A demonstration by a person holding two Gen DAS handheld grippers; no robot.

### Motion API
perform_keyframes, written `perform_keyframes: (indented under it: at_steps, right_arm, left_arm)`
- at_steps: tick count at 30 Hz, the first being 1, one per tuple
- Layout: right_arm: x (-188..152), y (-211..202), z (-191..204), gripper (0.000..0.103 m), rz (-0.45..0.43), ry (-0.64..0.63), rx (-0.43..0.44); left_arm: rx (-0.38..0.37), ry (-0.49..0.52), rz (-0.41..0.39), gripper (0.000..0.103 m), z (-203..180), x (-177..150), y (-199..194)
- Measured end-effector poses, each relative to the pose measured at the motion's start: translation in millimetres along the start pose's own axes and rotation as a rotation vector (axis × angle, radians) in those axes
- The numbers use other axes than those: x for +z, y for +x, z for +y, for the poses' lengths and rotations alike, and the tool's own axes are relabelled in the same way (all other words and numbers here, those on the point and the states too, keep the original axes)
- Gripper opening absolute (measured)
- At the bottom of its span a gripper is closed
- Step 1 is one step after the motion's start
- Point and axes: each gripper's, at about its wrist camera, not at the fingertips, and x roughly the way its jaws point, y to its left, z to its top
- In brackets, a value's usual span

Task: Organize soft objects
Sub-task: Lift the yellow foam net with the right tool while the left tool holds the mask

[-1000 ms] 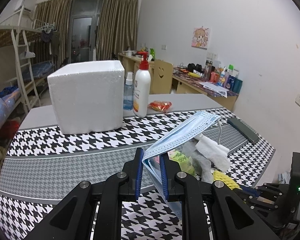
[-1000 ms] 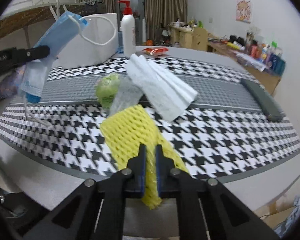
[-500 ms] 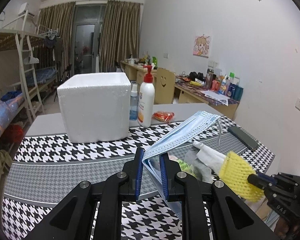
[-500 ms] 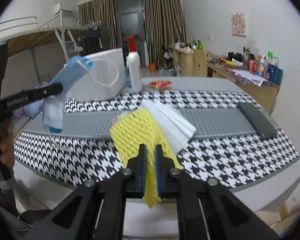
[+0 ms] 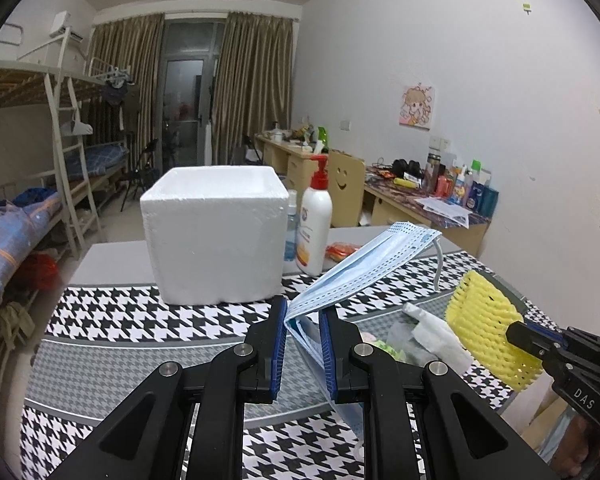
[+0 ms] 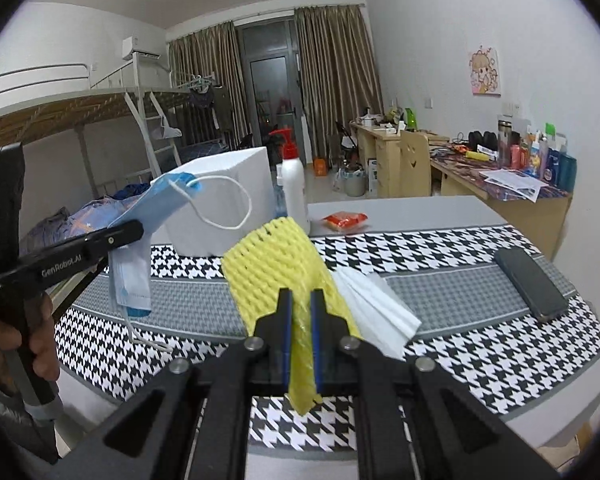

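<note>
The desk is covered with a black-and-white houndstooth cloth that has grey bands across it. On the far part of the desk stands a white foam box, open at the top, and just beside it on its right stand a white pump bottle with a red pump and a smaller clear bottle between the two. A small orange packet lies near the bottle on the grey desk surface. A dark flat case lies on the cloth toward the right edge in the right wrist view. The left claw is pinching a blue face mask, which is lifted off the desk; the mask rises up and to the right from the blue pads, and its white ear loop hangs free in the air. The right claw is pressed on a yellow foam net sleeve, which is also held above the desk and stands up in front of the fingers. Under and behind the sleeve, a folded white tissue lies on the cloth. In the left wrist view, a small greenish soft thing lies beside the tissue, but I cannot tell what it is.
</note>
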Motion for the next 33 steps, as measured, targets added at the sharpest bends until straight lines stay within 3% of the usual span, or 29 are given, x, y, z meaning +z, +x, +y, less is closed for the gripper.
perform_keyframes:
  at_steps: [10,33]
  right_arm:
    - [18,10,15,0.011,-0.024,-0.002,0.036]
    - [57,32,47,0.011,-0.052,-0.059,0.078]
  left_arm:
    - [-0.023,-0.008,0.005,0.018,10,15,3]
    - [0.033,-0.007,-0.078,0.018,34,46,-9]
